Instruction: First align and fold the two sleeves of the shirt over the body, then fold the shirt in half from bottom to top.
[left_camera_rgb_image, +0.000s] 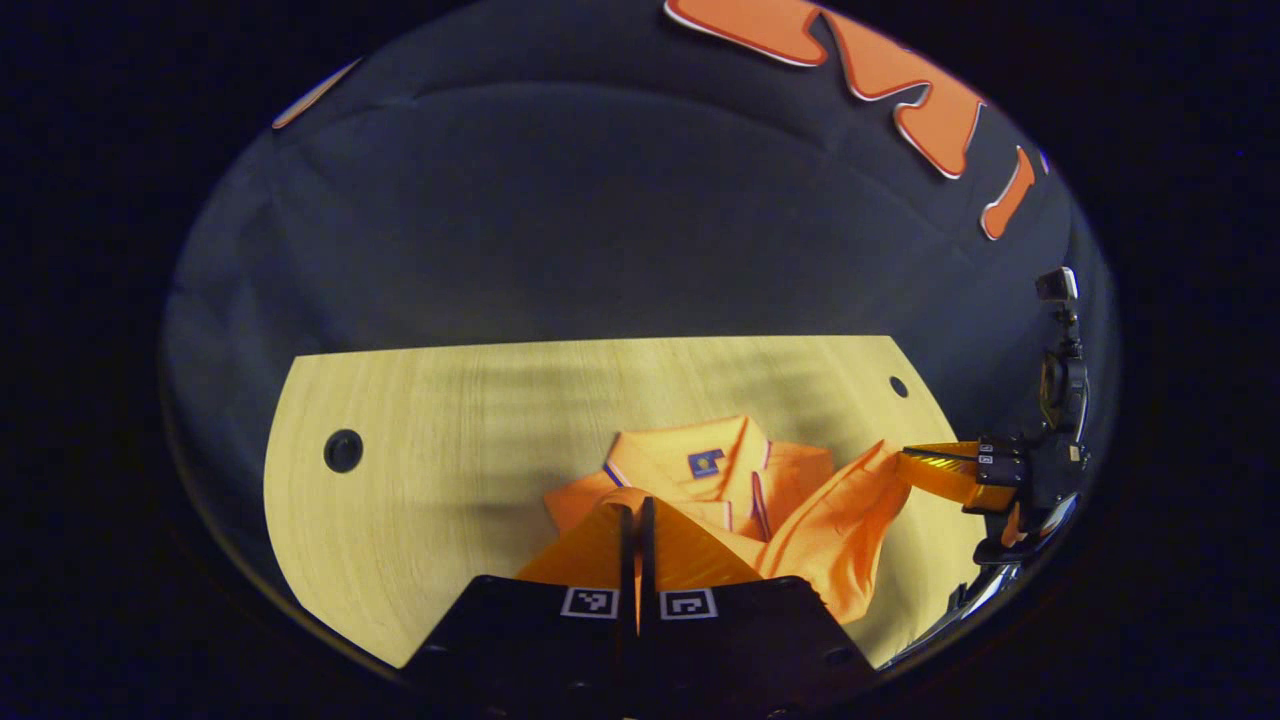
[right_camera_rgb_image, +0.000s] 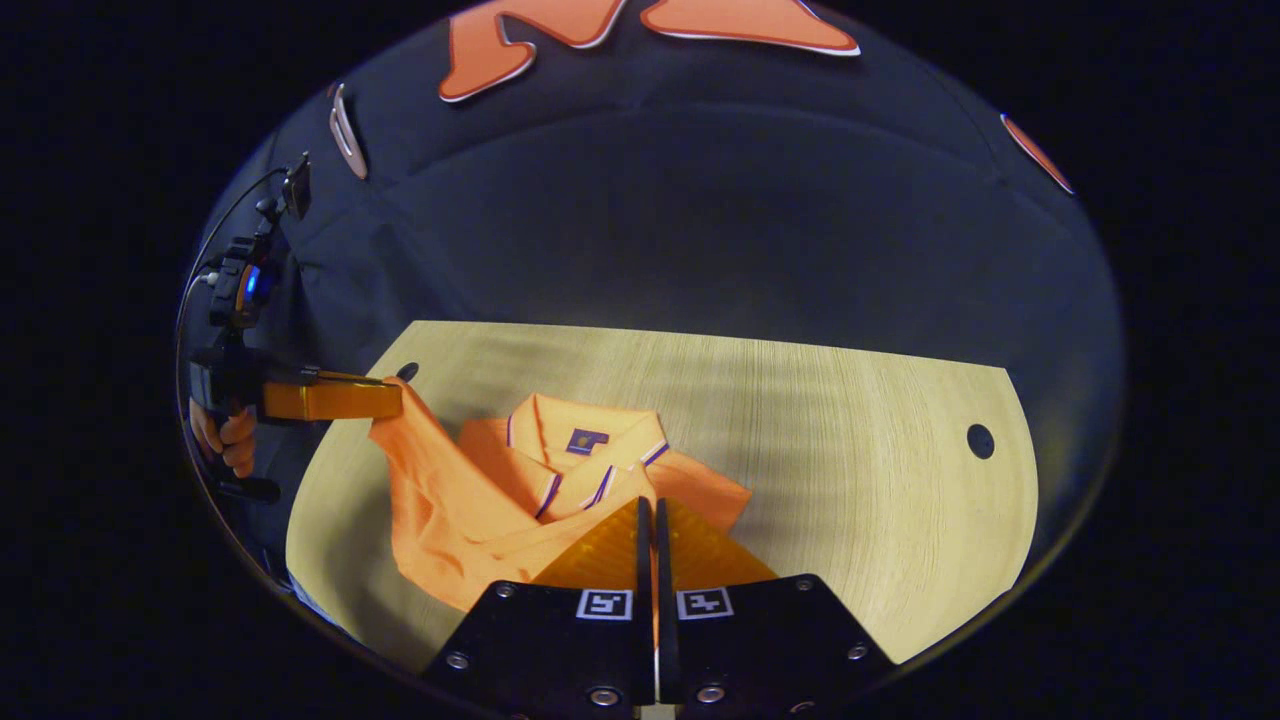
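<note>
The shirt (left_camera_rgb_image: 740, 500) is orange, with a collar (left_camera_rgb_image: 690, 462) that has thin dark and white stripes along its edge and a small dark label inside the neck. It lies on the light wooden table (left_camera_rgb_image: 450, 440), near the front edge, and it is not flat: the cloth is bunched and lifted on two sides, while the collar part rests on the wood. In the left gripper view, the left gripper (left_camera_rgb_image: 637, 515) has its two fingers pressed together on a lifted edge of the shirt, so the cloth rises in a peak to the tips. In the same view the right gripper (left_camera_rgb_image: 915, 460) is at the right side, also closed on the cloth, and it pulls a long fold up and sideways. In the right gripper view, the shirt (right_camera_rgb_image: 480, 500) hangs in a slope from the left gripper (right_camera_rgb_image: 395, 400), which is held by a hand (right_camera_rgb_image: 225, 435) at the left edge. The right gripper (right_camera_rgb_image: 650, 515) there shows its fingers closed with only a thin slit between them, clamped on the lower part of the shirt. The placket with its striped edges (right_camera_rgb_image: 560, 490) is visible below the collar. The table has a round dark hole (right_camera_rgb_image: 980, 440) near each far corner.
</note>
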